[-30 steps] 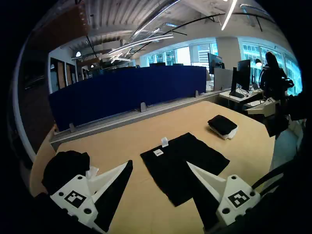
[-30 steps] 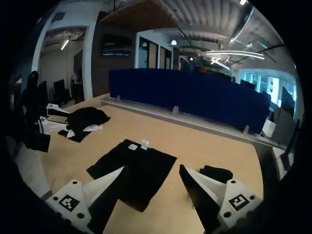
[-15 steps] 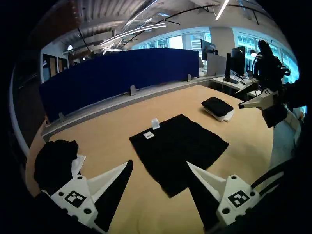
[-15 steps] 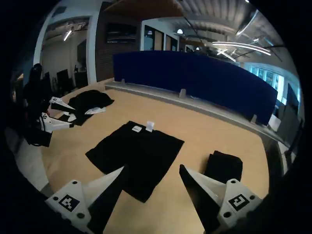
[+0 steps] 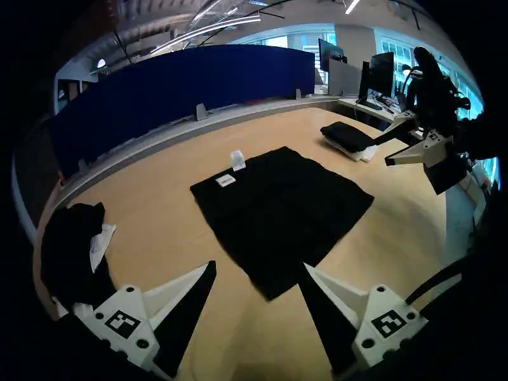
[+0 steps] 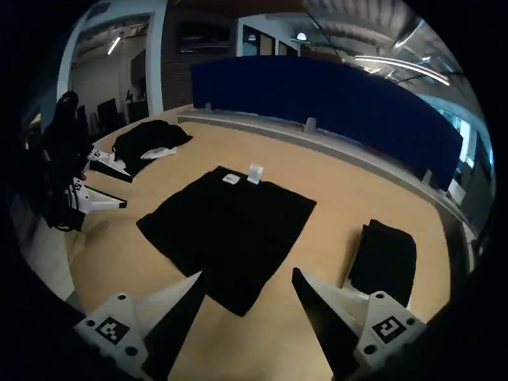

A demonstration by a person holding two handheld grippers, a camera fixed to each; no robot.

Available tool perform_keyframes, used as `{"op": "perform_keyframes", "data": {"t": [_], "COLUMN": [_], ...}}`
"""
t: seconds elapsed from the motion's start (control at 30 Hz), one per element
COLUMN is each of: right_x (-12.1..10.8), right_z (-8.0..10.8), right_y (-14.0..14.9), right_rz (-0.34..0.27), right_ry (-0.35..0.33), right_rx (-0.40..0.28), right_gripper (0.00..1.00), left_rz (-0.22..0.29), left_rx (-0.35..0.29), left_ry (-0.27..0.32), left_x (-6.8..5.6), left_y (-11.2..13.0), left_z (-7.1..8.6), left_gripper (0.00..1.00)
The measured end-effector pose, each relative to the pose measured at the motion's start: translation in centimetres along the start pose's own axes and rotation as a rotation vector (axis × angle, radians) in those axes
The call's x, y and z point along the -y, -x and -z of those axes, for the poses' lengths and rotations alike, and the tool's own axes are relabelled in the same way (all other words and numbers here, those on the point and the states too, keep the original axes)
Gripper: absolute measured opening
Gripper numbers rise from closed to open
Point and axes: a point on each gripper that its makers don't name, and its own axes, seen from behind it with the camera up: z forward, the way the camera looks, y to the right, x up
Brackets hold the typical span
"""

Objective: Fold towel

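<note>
Far left, a crumpled dark heap (image 5: 70, 254) sat on the surface (image 5: 159, 209), well apart from the job. Your left claw (image 5: 257, 289) hung over the near side, fingers spread wide, gripping nothing.

And there was the towel (image 5: 279, 203): black, flat, opened out in the middle of the surface. A white tag (image 5: 237, 160) stood at its far edge, and its nearest corner showed between your fingers.

In the right gripper view the same towel (image 6: 228, 222) lay ahead of your right claw (image 6: 247, 298), which was also spread wide and empty, with that near corner between its fingers too. Off to the right, a folded dark stack (image 6: 384, 260) rested apart from the towel.

No fold made yet, by my read. This was the approach, with both claws lined up over the near side. Next, I'd say, you needed to drop each claw onto the near edge, one to either side of that corner, and pinch the cloth cleanly. Then you'd carry both across to the far edge together, keeping them level so the halves met square.
</note>
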Motion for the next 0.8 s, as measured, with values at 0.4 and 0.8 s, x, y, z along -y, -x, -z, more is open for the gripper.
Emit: {"op": "perform_keyframes", "data": {"t": [0.4,0.8], "right_x": [0.5,0.9], "right_z": [-2.2,-3.2], "right_y": [3.5,6.9], "right_rz": [0.009,0.006], "right_ry": [-0.025,-0.050], "right_rx": [0.084,0.177], "right_gripper": [1.00,1.00], "left_rz": [0.003,0.019], "left_rx": [0.091,0.189], "left_ry": [0.058,0.091], "left_x": [-1.4,-1.7], "left_y": [3.3,5.3], "left_z": [-2.1,-3.6], "left_gripper": [0.91,0.92]}}
